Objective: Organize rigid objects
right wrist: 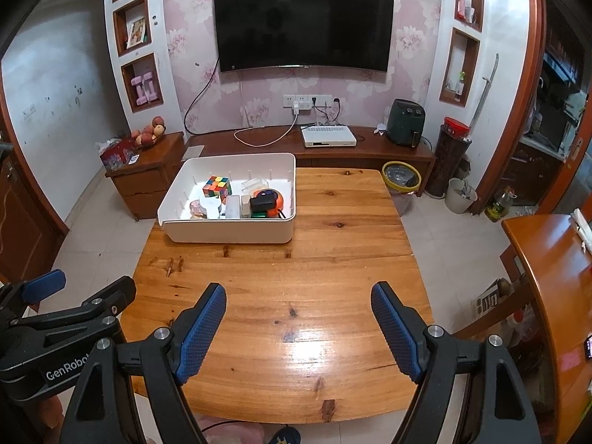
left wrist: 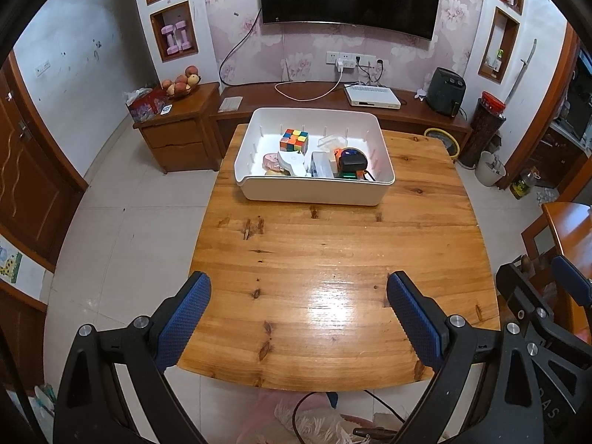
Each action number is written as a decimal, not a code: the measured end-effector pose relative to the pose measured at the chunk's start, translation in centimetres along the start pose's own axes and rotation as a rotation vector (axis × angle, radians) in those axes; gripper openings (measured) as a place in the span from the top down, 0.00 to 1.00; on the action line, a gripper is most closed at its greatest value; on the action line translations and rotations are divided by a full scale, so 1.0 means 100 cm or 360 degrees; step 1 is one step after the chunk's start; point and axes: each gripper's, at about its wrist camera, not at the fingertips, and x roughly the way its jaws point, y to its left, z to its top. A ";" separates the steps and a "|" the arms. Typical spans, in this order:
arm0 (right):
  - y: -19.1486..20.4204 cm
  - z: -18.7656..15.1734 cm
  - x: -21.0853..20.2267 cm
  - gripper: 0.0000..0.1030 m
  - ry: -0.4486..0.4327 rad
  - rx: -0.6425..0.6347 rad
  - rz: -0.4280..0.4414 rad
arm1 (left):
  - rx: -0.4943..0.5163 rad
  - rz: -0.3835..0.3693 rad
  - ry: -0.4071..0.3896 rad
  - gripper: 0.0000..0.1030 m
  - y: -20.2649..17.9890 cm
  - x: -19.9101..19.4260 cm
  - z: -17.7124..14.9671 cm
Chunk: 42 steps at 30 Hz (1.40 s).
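A: Quick one. Wooden table point(left wrist: 333, 259) is bare on the near half, white bin point(left wrist: 314, 192) sits at the far end, 12 o'clock from the left gripper point(left wrist: 298, 298), more like 11 o'clock from the right gripper point(right wrist: 298, 307).

B: Tool state?

A: Both spread wide, nothing between the blue pads, hovering over the near table edge. Neither touches anything.

B: Where's the stuff?

A: All inside the bin already. Puzzle cube point(left wrist: 294, 140) toward the back, black-and-orange tape measure point(left wrist: 351, 161) at 3 o'clock of it, white flat piece point(left wrist: 292, 162) and pink roll point(left wrist: 272, 161) front-left, clear box point(left wrist: 331, 140) at the back. Packed touching each other at the front wall.

B: So what's the step?

A: My guess: the sorting looks finished or nearly so, nothing loose on the table. If more tidying is wanted, come in from above, straight down, fingers aligned with the cube's flat faces; it stands freest. Front items are jammed together, so a side approach would shove neighbours.

B: Obstacles?

A: Bin walls and the thin divider pegs along them; keep fingers inboard. Path across the table is open. Off-table: TV point(right wrist: 303, 26), TV bench with a white set-top box point(right wrist: 327, 137), side cabinet with a fruit bowl point(right wrist: 148, 133), yellow-rimmed trash bin point(right wrist: 401, 177) at 1 o'clock. None in the way.
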 end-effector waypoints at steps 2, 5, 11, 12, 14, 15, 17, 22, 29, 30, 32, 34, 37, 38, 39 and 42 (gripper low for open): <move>0.000 0.000 0.001 0.21 0.0005 0.0002 0.0000 | 0.0003 0.0003 0.0005 0.06 0.000 0.001 0.000; 0.000 0.000 0.003 0.21 0.0011 0.0004 -0.0002 | 0.0008 0.0006 0.0014 0.06 0.000 0.002 0.000; -0.001 0.000 0.004 0.21 0.0016 0.0004 -0.0003 | 0.0013 0.0012 0.0024 0.06 -0.002 0.004 0.002; -0.001 0.000 0.004 0.21 0.0016 0.0005 -0.0002 | 0.0013 0.0013 0.0025 0.06 -0.002 0.004 0.002; -0.001 0.001 0.004 0.21 0.0017 0.0004 -0.0002 | 0.0014 0.0015 0.0025 0.06 -0.002 0.004 0.002; -0.001 0.001 0.004 0.21 0.0017 0.0003 -0.0003 | 0.0013 0.0014 0.0027 0.06 -0.002 0.004 0.002; -0.001 0.000 0.005 0.21 0.0022 0.0005 -0.0002 | 0.0012 0.0011 0.0028 0.06 -0.002 0.004 0.002; -0.001 -0.001 0.007 0.21 0.0026 0.0003 -0.0004 | 0.0013 0.0015 0.0027 0.06 -0.002 0.004 0.003; -0.001 -0.001 0.007 0.21 0.0036 -0.0001 -0.0003 | 0.0016 0.0024 0.0023 0.06 -0.003 0.004 0.001; -0.001 -0.002 0.008 0.21 0.0037 0.0000 -0.0002 | 0.0016 0.0024 0.0024 0.06 -0.002 0.005 0.000; -0.001 -0.004 0.010 0.21 0.0042 -0.0002 -0.0002 | 0.0014 0.0024 0.0025 0.06 -0.002 0.005 0.001; -0.001 -0.003 0.009 0.21 0.0040 -0.0001 -0.0003 | 0.0014 0.0026 0.0028 0.06 0.000 0.006 -0.002; -0.001 -0.004 0.010 0.21 0.0041 -0.0002 -0.0004 | 0.0012 0.0024 0.0033 0.06 0.004 0.007 -0.004; -0.001 -0.005 0.010 0.21 0.0042 -0.0004 -0.0005 | 0.0014 0.0025 0.0031 0.06 0.002 0.007 -0.002; 0.000 -0.003 0.010 0.21 0.0042 -0.0004 -0.0006 | 0.0014 0.0025 0.0032 0.06 0.003 0.006 -0.003; 0.000 -0.003 0.010 0.21 0.0043 -0.0003 -0.0005 | 0.0015 0.0024 0.0032 0.06 0.003 0.007 -0.002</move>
